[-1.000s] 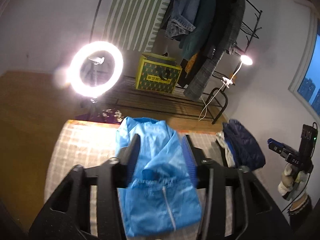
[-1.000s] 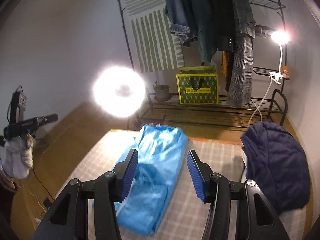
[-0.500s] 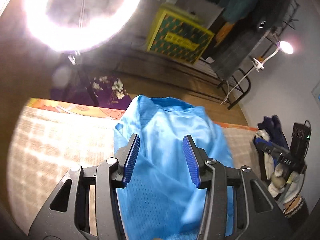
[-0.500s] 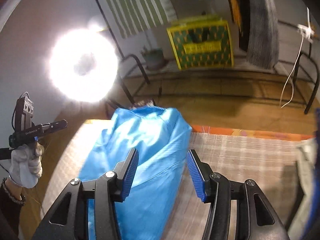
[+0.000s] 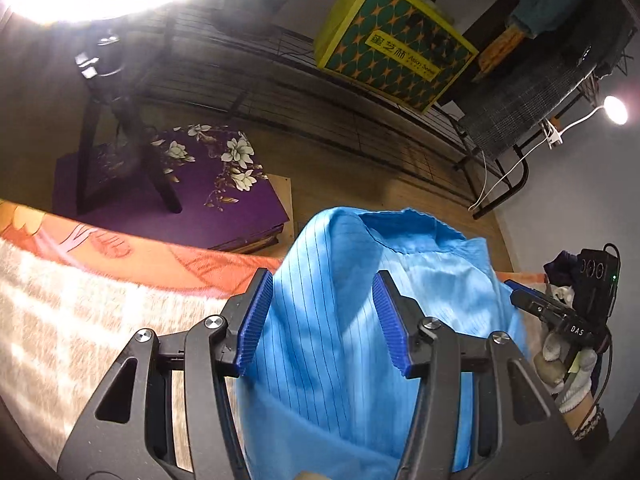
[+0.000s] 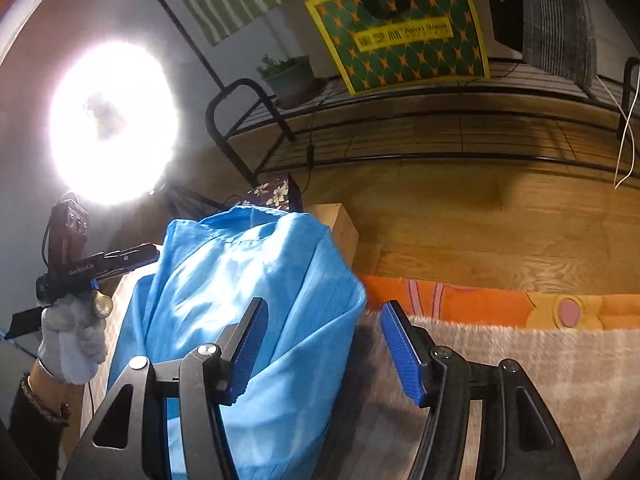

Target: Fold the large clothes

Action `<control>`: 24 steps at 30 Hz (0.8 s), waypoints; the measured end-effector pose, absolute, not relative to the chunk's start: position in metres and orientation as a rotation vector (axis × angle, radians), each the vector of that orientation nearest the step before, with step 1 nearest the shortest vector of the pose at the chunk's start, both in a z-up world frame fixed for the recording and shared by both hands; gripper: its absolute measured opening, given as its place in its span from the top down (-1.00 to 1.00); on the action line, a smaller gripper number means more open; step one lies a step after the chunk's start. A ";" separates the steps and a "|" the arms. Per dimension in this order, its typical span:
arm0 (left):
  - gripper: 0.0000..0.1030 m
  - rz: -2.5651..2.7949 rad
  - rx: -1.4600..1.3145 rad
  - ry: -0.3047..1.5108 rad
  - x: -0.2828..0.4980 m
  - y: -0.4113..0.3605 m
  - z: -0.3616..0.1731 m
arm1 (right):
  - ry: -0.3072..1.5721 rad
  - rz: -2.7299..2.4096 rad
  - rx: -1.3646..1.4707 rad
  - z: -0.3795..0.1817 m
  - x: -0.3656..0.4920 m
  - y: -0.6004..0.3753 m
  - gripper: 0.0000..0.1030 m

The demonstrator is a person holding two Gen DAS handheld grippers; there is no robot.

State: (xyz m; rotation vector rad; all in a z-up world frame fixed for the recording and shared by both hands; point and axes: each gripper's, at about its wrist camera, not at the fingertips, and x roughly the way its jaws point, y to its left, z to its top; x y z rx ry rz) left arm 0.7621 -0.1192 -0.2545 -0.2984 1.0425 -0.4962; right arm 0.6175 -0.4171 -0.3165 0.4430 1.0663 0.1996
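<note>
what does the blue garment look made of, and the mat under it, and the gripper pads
Blue garment: thin, smooth woven synthetic, probably; slight sheen, fine dark pinstripes, soft folds.
Mat: fuzzy pile fabric, matte, beige-pink; orange printed border.
Pads: ribbed blue rubber or plastic, by look; the fingers are matte black plastic.

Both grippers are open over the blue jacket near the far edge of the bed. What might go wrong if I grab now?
1. The blue jacket is bunched, with its collar end at the blanket's far edge; a pull that way may drag it onto the floor.
2. The left gripper straddles several folds, so it may pinch extra layers.
3. The right gripper sits at the jacket's side edge, one finger over blanket; it may catch pile or miss.
</note>
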 end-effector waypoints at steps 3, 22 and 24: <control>-0.03 -0.499 -0.284 1.055 0.771 -0.125 -0.262 | 1.074 0.206 0.450 -0.324 0.623 -0.415 -0.22; 0.99 -0.496 -0.200 0.960 0.767 -0.146 -0.244 | 1.027 0.247 0.282 -0.309 0.630 -0.377 1.00; 1.00 -0.503 -0.221 0.929 0.757 -0.141 -0.230 | 0.996 0.237 0.271 -0.296 0.624 -0.375 1.00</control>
